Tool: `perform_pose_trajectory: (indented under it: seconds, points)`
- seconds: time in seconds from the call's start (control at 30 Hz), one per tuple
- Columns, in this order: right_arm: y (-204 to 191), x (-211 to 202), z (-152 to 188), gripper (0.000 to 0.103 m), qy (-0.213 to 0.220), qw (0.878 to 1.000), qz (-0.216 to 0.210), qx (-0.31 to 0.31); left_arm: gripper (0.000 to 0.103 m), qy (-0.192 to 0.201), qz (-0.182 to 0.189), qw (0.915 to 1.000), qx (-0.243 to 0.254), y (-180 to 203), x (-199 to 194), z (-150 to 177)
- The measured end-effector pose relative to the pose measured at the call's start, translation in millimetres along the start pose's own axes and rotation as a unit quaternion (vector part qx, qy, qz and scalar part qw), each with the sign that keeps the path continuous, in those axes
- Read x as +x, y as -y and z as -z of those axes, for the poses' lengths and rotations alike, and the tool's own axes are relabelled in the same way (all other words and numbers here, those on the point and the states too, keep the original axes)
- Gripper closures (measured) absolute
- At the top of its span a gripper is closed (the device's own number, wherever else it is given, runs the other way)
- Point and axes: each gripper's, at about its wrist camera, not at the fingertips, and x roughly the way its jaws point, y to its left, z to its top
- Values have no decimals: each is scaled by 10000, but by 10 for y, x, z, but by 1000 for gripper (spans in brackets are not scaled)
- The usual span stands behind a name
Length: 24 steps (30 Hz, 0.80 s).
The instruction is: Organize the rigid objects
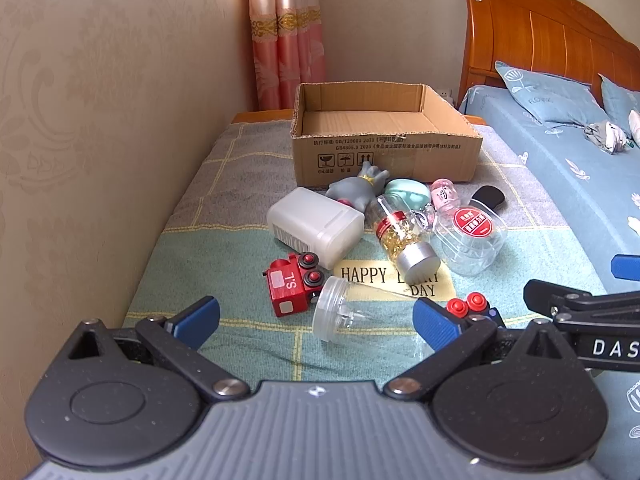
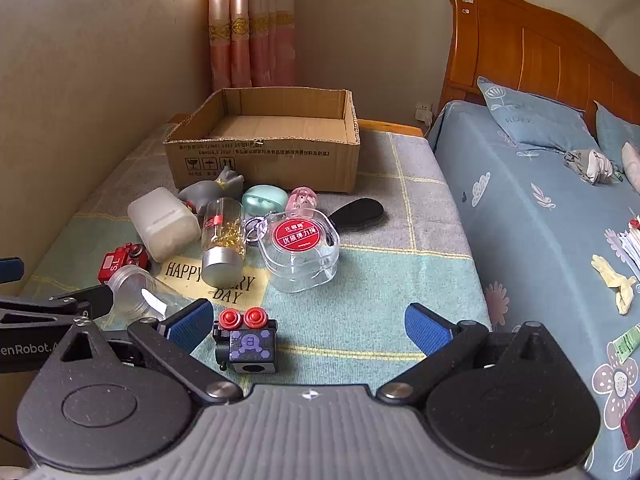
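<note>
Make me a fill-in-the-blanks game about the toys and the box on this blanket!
1. The cardboard box has ____ inside it.
2. The toy train is colored ____.
3. The bottle with gold bits lies on its ____.
4. Both the left gripper and the right gripper have jaws that are ____.

Missing words: nothing; red; side; open

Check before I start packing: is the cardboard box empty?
Empty as far as visible: the cardboard box shows bare floor; the toys lie outside, in front.
</note>
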Motion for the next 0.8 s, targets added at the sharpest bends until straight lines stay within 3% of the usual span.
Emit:
perform_pose_trajectory:
  seconds: [0.8]
  points:
    - [5,-45,-29,0,27,10000,-22,15,1,10,20,10000,-7,4,3,-11]
